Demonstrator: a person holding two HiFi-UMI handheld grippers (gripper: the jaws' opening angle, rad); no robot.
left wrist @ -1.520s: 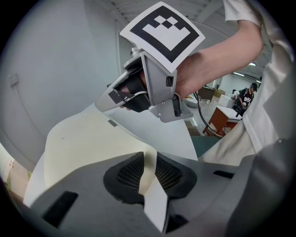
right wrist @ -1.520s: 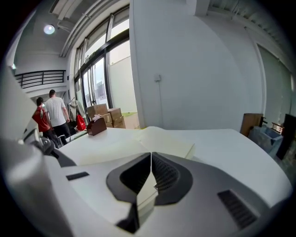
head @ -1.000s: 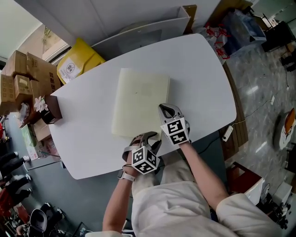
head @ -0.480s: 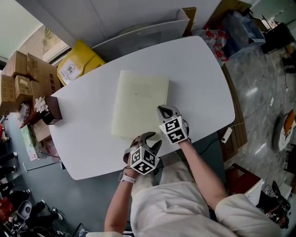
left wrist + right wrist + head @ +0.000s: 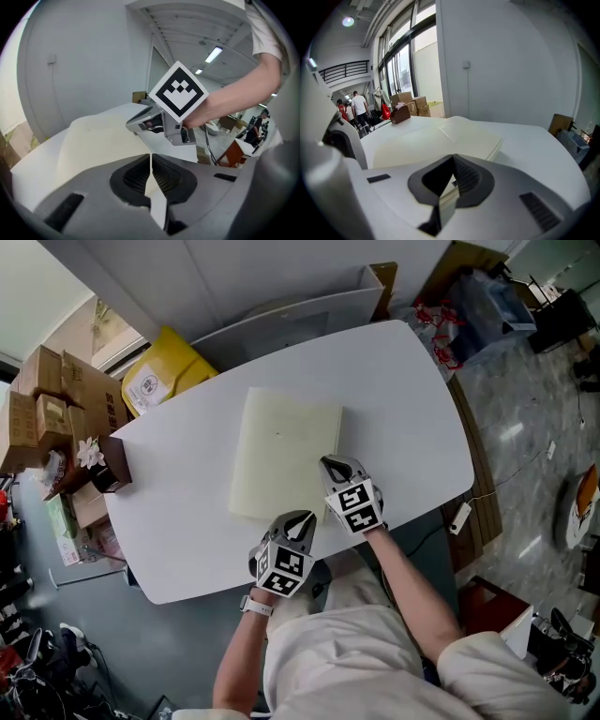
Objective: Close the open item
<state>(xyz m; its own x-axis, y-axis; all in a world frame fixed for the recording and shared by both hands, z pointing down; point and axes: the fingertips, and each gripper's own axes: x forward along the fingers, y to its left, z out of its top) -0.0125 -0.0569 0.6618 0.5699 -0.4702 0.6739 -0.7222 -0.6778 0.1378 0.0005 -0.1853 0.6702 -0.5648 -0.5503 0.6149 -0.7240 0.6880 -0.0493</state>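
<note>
Cream book (image 5: 286, 451) lies flat mid-table (image 5: 412, 409). Looks stiff, fairly heavy, smooth-faced, so I'd grip a thin cover edge, not the block. Left gripper (image 5: 298, 519) jaws just closed, nothing between them. Right gripper (image 5: 330, 463) jaws together at the book's near corner.

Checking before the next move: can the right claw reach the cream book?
Likely yes: the right claw hangs over the cream book's right edge, and nothing stands between them.

The right gripper (image 5: 337, 467) is covering the near right corner of the cream book (image 5: 281, 451), and the cardboard boxes (image 5: 42, 395) are running off the head view's left edge.
</note>
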